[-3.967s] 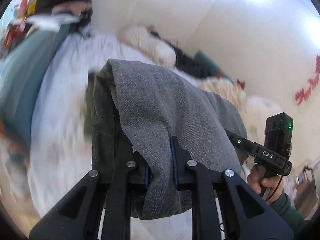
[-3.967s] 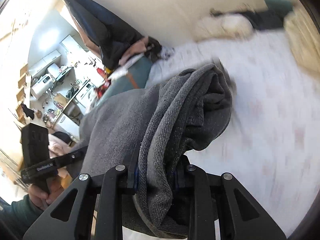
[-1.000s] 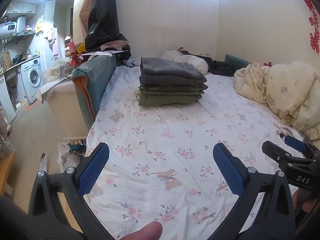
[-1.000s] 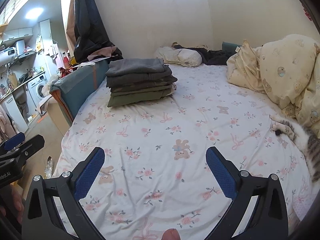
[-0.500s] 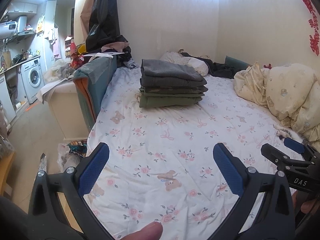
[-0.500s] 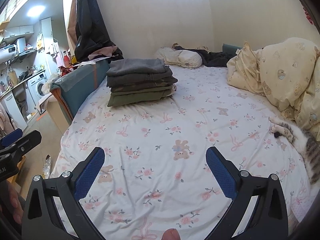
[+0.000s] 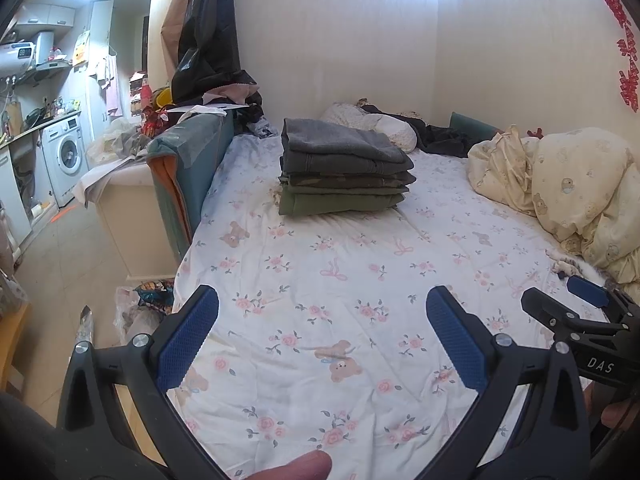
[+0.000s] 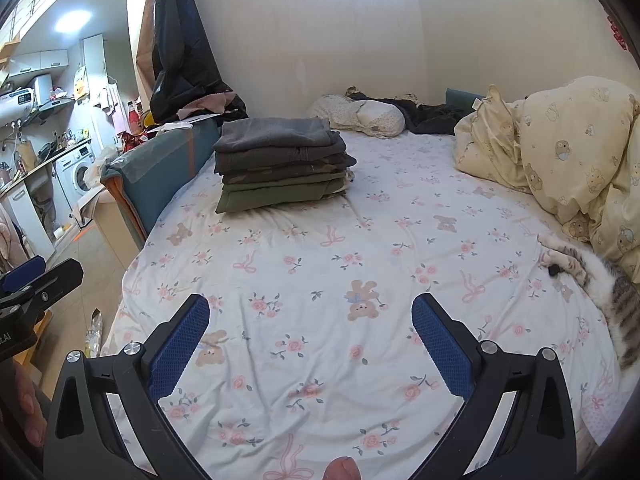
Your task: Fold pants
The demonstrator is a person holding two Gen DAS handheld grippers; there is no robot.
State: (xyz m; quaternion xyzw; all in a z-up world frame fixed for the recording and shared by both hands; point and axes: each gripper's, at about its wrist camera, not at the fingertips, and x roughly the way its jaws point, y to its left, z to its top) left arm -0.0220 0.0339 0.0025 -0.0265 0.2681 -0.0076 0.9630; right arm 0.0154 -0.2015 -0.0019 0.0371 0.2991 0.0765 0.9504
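Note:
A neat stack of folded pants (image 7: 344,168) (image 8: 280,164) sits on the far left part of the bed (image 7: 360,280) (image 8: 340,264), grey pairs on top and olive ones beneath. My left gripper (image 7: 322,304) hangs open over the near end of the floral sheet, well short of the stack, nothing between its blue pads (image 7: 188,336). My right gripper (image 8: 310,312) is open too, over the near sheet, empty. The right gripper's tip (image 7: 576,312) shows at the left wrist view's right edge; the left gripper's tip (image 8: 36,280) shows at the right wrist view's left edge.
A cream quilt (image 7: 568,184) (image 8: 560,152) is bunched along the bed's right side. A cat (image 8: 596,280) lies beside it. Pillows and dark clothes (image 8: 384,114) lie at the head. A teal cushioned rail (image 7: 188,168) borders the left; a kitchen area with a washing machine (image 7: 66,156) lies beyond.
Four seconds ago both grippers were shut on the folded grey pants; now those lie on top of the stack and both grippers are open, drawn back. Over the last second almost nothing moved.

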